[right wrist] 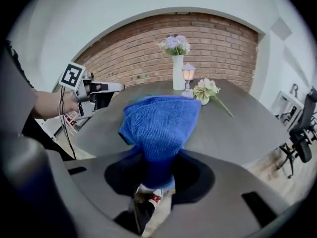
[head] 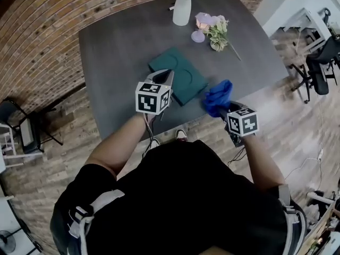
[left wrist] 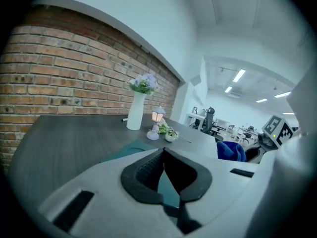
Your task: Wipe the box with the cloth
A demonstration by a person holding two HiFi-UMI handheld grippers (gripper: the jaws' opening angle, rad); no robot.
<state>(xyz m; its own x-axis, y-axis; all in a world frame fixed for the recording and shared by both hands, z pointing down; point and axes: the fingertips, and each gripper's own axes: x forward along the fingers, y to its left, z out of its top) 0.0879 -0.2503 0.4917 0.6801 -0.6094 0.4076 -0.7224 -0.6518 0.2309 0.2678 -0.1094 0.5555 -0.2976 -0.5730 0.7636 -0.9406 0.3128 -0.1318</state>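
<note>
A flat dark-green box point(head: 179, 76) lies on the grey table point(head: 117, 52) near its front edge. My left gripper point(head: 166, 74) hovers over the box's near left corner, its jaws shut with the tips touching and nothing between them. In the left gripper view the gripper point(left wrist: 163, 153) points across the box point(left wrist: 130, 148), whose green also shows under the pads. My right gripper point(head: 226, 108) is to the right of the box, at the table's front edge, shut on a bunched blue cloth point(head: 218, 96). The cloth point(right wrist: 161, 125) bulges up out of the right gripper point(right wrist: 158, 168).
At the back of the table stand a white vase of purple flowers point(head: 181, 8), a small lamp point(head: 201, 25) and a little flower bunch point(head: 218, 33). A brick wall point(head: 42, 36) runs behind and to the left. Office chairs point(head: 319, 68) stand at the right, another chair point(head: 21, 126) at the left.
</note>
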